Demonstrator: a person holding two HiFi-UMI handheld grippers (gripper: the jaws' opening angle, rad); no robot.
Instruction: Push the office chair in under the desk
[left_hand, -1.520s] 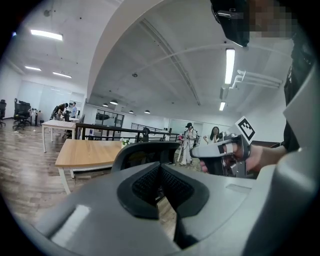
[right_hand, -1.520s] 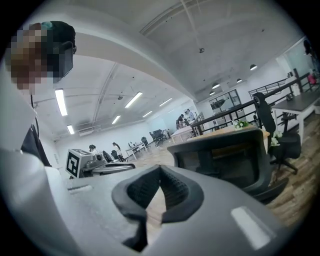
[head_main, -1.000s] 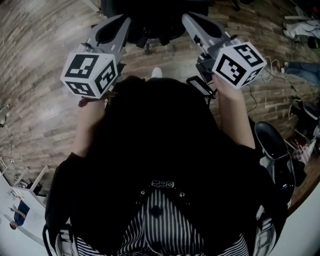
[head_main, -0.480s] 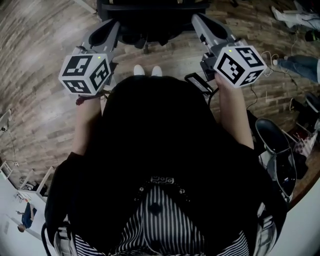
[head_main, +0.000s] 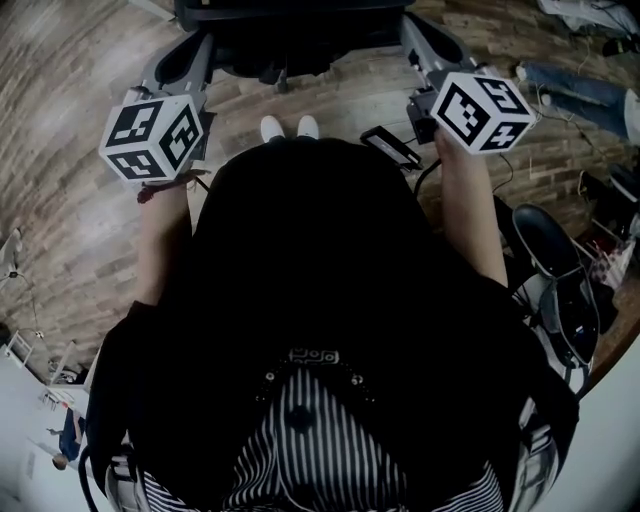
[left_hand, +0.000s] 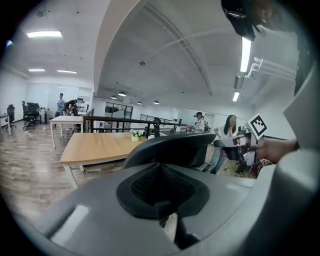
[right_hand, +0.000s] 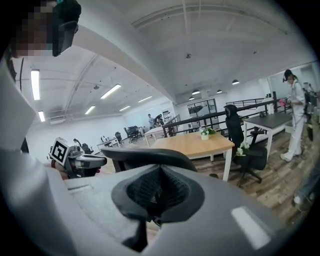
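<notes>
- Office chair (head_main: 290, 28): dark backrest and seat at the far edge of the head view, straight ahead of the person. It sits closer to that edge than a second ago, so it has rolled forward.
- Left tongs (head_main: 198, 42): on the chair's left side, tips at the backrest. Its own view shows the tongs pressed together with nothing between them, and the curved top of the backrest (left_hand: 170, 149) just beyond. Actual contact cannot be confirmed.
- Right tongs (head_main: 410, 24): on the chair's right side, mirroring the left. They are also pressed together and empty, with the backrest rim (right_hand: 150, 156) just past the tips.
- Shoes (head_main: 286, 127): a white pair, just behind the chair, on the wood floor (head_main: 70, 200). Only one toe showed a second ago — the person has stepped after the chair.
- Desk (left_hand: 95, 145): pale wooden top beyond the chair, seen past the backrest in both gripper views. It is still apart from the chair.
- Status, as judged: the push is under way — both tongs have advanced with the chair, but the seat is not yet under the desk. More forward travel is needed, with even pressure on both sides so that the chair does not swivel.
</notes>
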